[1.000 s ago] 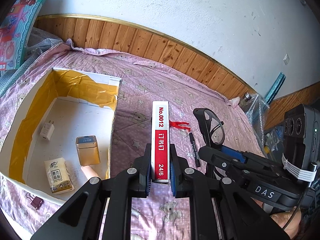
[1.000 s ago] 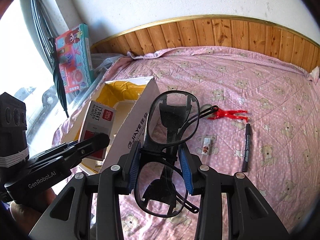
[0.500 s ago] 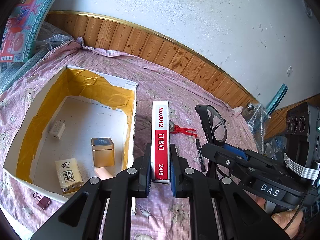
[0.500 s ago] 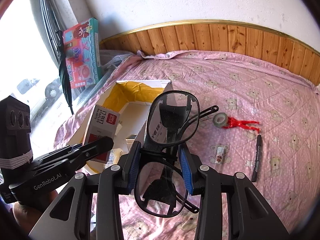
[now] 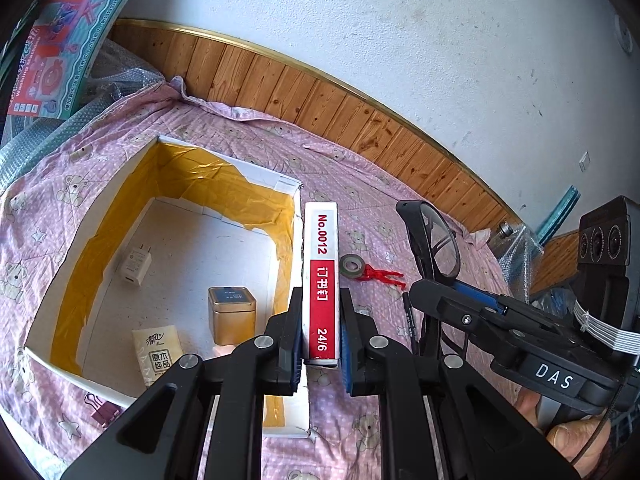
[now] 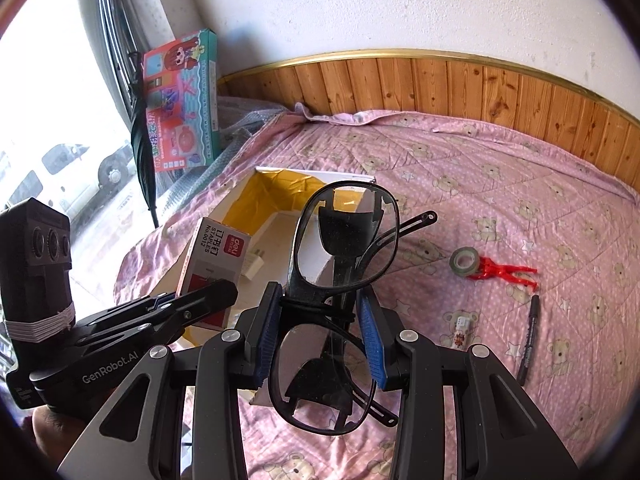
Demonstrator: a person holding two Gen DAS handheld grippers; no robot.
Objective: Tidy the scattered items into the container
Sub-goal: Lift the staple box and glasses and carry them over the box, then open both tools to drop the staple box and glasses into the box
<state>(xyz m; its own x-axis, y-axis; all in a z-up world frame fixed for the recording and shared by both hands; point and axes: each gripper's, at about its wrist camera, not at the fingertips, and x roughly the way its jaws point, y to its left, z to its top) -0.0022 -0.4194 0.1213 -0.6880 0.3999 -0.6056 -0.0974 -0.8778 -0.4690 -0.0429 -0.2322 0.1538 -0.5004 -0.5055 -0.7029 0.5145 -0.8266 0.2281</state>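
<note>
The left tongs [image 5: 320,334] are clamped on a red-and-white staple box [image 5: 321,280], held at frame centre over the right wall of the open yellow-lined cardboard box [image 5: 76,276]. The right tongs [image 6: 318,334] are clamped on black-framed glasses [image 6: 344,240]. A tape roll [image 6: 464,262], red clip [image 6: 506,272] and black marker [image 6: 529,340] lie on the pink bed cover [image 6: 520,184] at right.

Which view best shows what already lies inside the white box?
The left wrist view: it looks down into the box, showing charger, gold tin and tissue pack. The right wrist view shows only part of the interior, behind the glasses.
</note>
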